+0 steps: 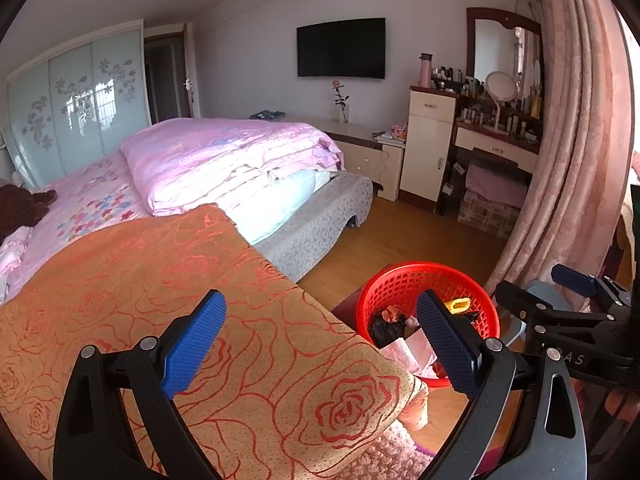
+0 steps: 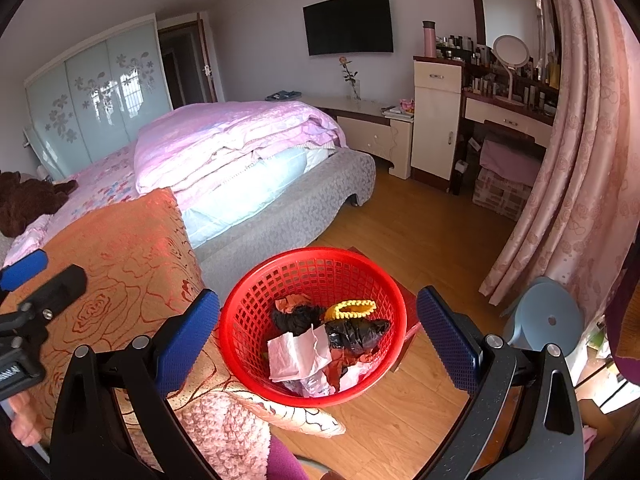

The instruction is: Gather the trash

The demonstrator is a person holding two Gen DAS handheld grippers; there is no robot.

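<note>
A red plastic basket (image 2: 316,276) stands on a low dark red stand beside the bed. Inside lie crumpled white paper (image 2: 298,354), black wrappers (image 2: 356,332), a yellow ring-shaped piece (image 2: 351,309) and other scraps. My right gripper (image 2: 318,338) hovers above the basket, open and empty, its blue pads (image 2: 446,340) to either side of the rim. My left gripper (image 1: 322,340) is open and empty over the orange rose-patterned cover (image 1: 200,300). From the left wrist view the basket (image 1: 404,280) shows past the right pad, and the right gripper (image 1: 560,312) appears at the right edge.
A bed with a folded pink quilt (image 2: 236,140) fills the left. Wooden floor (image 2: 420,224) lies ahead. A pink curtain (image 2: 572,168) and a blue stool (image 2: 548,316) are on the right; a dresser (image 2: 508,112) stands at the far wall. A pink knitted cloth (image 2: 224,432) lies below.
</note>
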